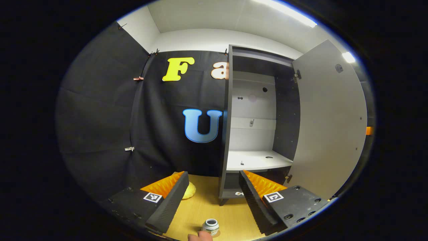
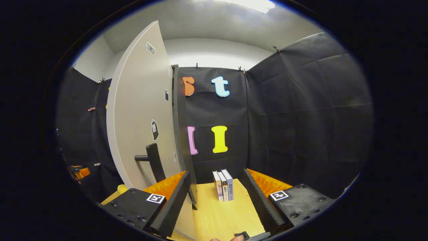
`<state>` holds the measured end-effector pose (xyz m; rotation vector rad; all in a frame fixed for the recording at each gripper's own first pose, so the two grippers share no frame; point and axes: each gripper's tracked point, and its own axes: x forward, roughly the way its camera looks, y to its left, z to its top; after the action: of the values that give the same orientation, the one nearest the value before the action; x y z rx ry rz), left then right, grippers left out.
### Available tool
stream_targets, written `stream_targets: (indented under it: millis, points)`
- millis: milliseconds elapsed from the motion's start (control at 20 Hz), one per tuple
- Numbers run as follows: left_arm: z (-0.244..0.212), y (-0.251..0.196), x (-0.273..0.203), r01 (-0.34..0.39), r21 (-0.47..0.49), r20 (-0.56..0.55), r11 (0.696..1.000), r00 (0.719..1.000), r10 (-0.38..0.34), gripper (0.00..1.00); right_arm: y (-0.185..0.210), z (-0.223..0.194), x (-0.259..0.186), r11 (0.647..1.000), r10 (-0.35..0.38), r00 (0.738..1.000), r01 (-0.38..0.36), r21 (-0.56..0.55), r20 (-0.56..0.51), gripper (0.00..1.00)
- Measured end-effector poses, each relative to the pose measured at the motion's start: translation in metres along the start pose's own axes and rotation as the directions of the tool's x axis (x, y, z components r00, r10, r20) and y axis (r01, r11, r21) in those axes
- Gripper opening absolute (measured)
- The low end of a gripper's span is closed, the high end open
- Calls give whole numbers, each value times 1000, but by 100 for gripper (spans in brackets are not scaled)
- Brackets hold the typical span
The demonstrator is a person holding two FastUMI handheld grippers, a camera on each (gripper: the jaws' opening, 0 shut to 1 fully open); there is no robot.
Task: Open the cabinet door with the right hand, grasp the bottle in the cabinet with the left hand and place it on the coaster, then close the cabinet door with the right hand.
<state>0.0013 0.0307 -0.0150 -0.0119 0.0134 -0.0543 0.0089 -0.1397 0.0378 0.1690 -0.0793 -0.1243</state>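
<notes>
The dark cabinet [image 1: 227, 134] stands open, its pale door [image 1: 329, 124] swung out to the right and its white shelf [image 1: 257, 160] bare. A small bottle [image 1: 211, 226] with a grey cap stands on the wooden table, low between the bases of my left gripper's fingers; whether a coaster lies under it I cannot tell. My left gripper [image 1: 212, 176] is open and holds nothing. In the right gripper view the door [image 2: 140, 113] shows its outer face with a black handle [image 2: 152, 160]. My right gripper [image 2: 215, 175] is open, just right of the handle, not touching it.
A yellow lump [image 1: 189, 190] lies on the table left of the cabinet. Three books [image 2: 223, 185] stand upright on the wooden table [image 2: 217, 214] against the black wall. A person's fingertip [image 1: 200, 236] shows beside the bottle.
</notes>
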Motion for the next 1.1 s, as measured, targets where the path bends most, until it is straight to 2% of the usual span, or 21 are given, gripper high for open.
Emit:
stream_targets:
  millis: [250, 350, 450, 800, 850, 1100]
  points:
    - [1, 12, -7, -10, 11, -6, 1000, 1000, 10, 95, 17, 1, -2, 999, 3, 1000, -2, -32, 8, 97]
    - [-5, 16, -7, -19, 23, -24, 1000, 1000, 19, 92, 27, -2, -3, 1000, 14, 1000, -14, -11, -5, 97]
    - [-9, 21, -6, -26, 28, -39, 999, 999, 27, 95, 42, -6, -5, 999, 35, 999, -34, 16, -27, 97]
    - [-12, 25, 1, -33, 47, -54, 998, 998, 35, 95, 124, -19, -14, 982, 178, 982, -173, 72, -68, 98]
    - [-13, 24, 1, -34, 51, -54, 998, 998, 36, 92, 134, -20, -14, 978, 198, 978, -192, 86, -70, 98]
    - [-11, 17, 1, -23, 63, -47, 998, 999, 26, 95, 164, -27, -8, 959, 255, 964, -243, 145, -72, 98]
